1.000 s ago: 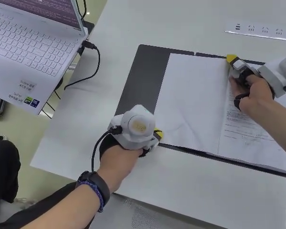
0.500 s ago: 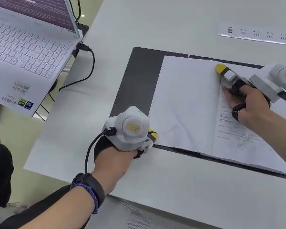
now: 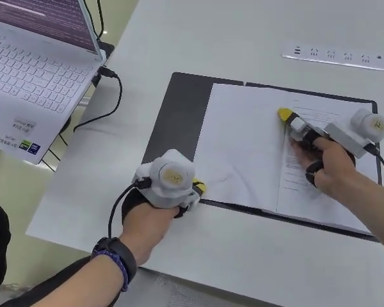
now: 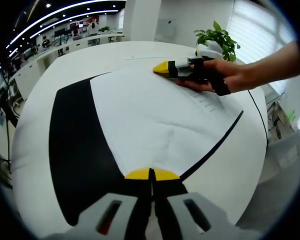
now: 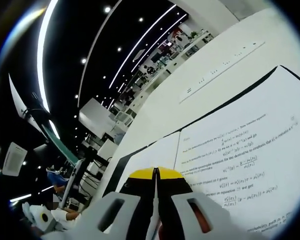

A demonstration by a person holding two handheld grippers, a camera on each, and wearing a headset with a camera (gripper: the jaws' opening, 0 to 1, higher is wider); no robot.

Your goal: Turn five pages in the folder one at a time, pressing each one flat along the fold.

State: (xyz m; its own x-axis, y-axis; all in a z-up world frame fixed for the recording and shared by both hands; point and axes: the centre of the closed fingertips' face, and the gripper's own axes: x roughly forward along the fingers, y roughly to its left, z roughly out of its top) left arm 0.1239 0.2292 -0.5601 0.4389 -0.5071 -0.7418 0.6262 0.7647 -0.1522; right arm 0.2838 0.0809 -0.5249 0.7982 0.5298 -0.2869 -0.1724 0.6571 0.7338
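The folder lies open on the white table, its black cover flat. A blank turned page lies on the left half and a printed page on the right. The fold between them is the long axis that matters, running from 12 o'clock, far from the person, to 6 o'clock at the near edge.

The right gripper is the nearer one. Its yellow tips sit on or just beside the fold in its far part, pointing toward 10 o'clock, with the jaws closed tip to tip and nothing between them. Most of the fold lies toward 6 o'clock from those tips, so I judge the pressing stroke should run that way, toward the person.

The left gripper rests well apart, at about 8 o'clock from the right one, at the near-left corner of the blank page. Its jaws are also closed together. I cannot tell whether they pinch the paper's edge or only weigh on it.

Nothing lies along the fold. A laptop and its cable sit off at 10 o'clock, and a power strip sits at 1 o'clock. All are clear of the folder.
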